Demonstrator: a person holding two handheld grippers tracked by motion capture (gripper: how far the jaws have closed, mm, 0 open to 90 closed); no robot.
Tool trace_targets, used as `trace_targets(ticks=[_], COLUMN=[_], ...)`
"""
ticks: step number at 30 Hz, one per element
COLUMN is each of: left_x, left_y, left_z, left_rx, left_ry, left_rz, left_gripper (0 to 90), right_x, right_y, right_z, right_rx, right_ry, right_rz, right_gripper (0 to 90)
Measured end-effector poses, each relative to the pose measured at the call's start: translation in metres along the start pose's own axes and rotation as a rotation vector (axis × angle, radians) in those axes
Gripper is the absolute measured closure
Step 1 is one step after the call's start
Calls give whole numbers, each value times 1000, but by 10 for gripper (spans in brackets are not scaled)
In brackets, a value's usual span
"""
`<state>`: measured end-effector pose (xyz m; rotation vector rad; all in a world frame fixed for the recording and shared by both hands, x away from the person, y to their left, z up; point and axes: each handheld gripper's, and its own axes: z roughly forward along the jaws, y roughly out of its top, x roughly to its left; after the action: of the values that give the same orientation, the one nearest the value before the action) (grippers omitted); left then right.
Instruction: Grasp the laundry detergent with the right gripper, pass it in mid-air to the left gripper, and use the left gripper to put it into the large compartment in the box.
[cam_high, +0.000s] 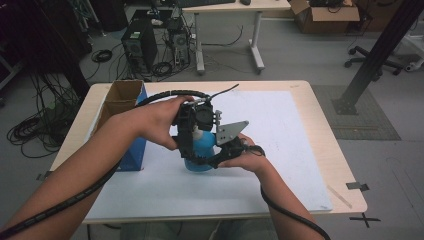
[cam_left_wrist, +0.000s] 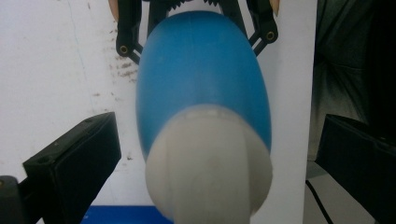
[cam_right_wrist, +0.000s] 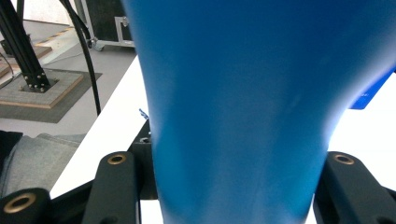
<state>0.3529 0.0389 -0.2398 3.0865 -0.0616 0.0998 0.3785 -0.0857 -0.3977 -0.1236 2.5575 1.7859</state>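
Near the front edge of the pale wooden table (cam_high: 320, 107), on its white mat (cam_high: 280, 150): a light blue plastic bottle with a white cap (cam_high: 201, 150), standing roughly mid-table, a little left of centre. Right gripper (cam_high: 220, 152) low at the bottle's right side, jaws pinching the blue body; in the right gripper view the bottle (cam_right_wrist: 243, 112) sits between the two black jaws, touching both. Right hand (cam_high: 250, 157) wrapped round the gripper's rear, grey three-cornered plate (cam_high: 230, 131) just above.

Left gripper (cam_high: 192, 135) over the bottle's top, left hand (cam_high: 160, 120) behind it. In the left gripper view, the white cap (cam_left_wrist: 208, 163) close and blurred, jaws spread wide to either side, clear of the cap; right gripper's jaws (cam_left_wrist: 196, 9) seen at the bottle's far end.

Toward the left edge: blue cardboard box with open brown compartments (cam_high: 122, 107), just beside the left forearm. Black ribbed cable (cam_high: 170, 94) arching over the left hand.

Beyond the far edge, on the grey floor: black computer tower (cam_high: 139, 44), tangled cables (cam_high: 40, 125), white desk legs (cam_high: 256, 40), brown cardboard carton (cam_high: 325, 15), black metal post (cam_high: 370, 65).
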Motion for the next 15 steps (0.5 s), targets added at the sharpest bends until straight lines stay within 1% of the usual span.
trace_targets(ticks=[4, 8, 15], left_x=[0, 1, 2], left_y=[1, 1, 1], left_z=[2, 6, 8], left_rx=[-11, -9, -8], left_ry=[0, 8, 12], left_rz=[8, -1, -3], left_gripper=[2, 2, 4], right_x=[0, 0, -1], right_y=[1, 2, 3], right_z=[0, 0, 2], right_rx=[3, 3, 4], right_ry=[-2, -2, -4], right_rz=[1, -1, -7], right_gripper=[456, 456, 455])
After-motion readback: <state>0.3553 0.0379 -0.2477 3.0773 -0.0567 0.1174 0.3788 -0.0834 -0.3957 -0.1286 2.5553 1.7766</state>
